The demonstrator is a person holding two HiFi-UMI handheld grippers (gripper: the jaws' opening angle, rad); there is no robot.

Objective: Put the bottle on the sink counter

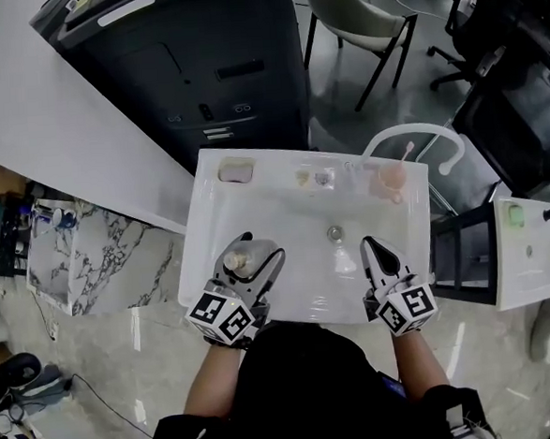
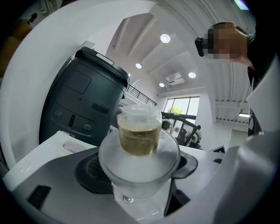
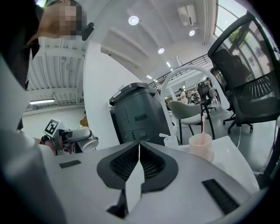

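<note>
White sink counter (image 1: 272, 175): we count one bottle (image 2: 139, 133), one pink cup (image 1: 387, 180). Bottle clear, yellowish liquid, clamped in left gripper (image 1: 262, 246) wide jaws over basin; right gripper (image 3: 139, 146) jaws closed, empty.

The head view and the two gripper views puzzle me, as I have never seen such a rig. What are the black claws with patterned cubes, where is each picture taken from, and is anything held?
There is no robot here. A person dressed in black holds a two-jaw hand tool in each hand, and the patterned cubes are part of those tools. The head view comes from a camera on the person's head, looking down on a white ceramic sink. The other two pictures come from cameras that ride on the tools and look along their jaws.

The left gripper is closed on a small clear bottle of yellowish liquid, over the basin. The right gripper is shut with nothing in it. On the sink's back rim are what looks like a pink soap bar and a pink cup with a toothbrush.
</note>
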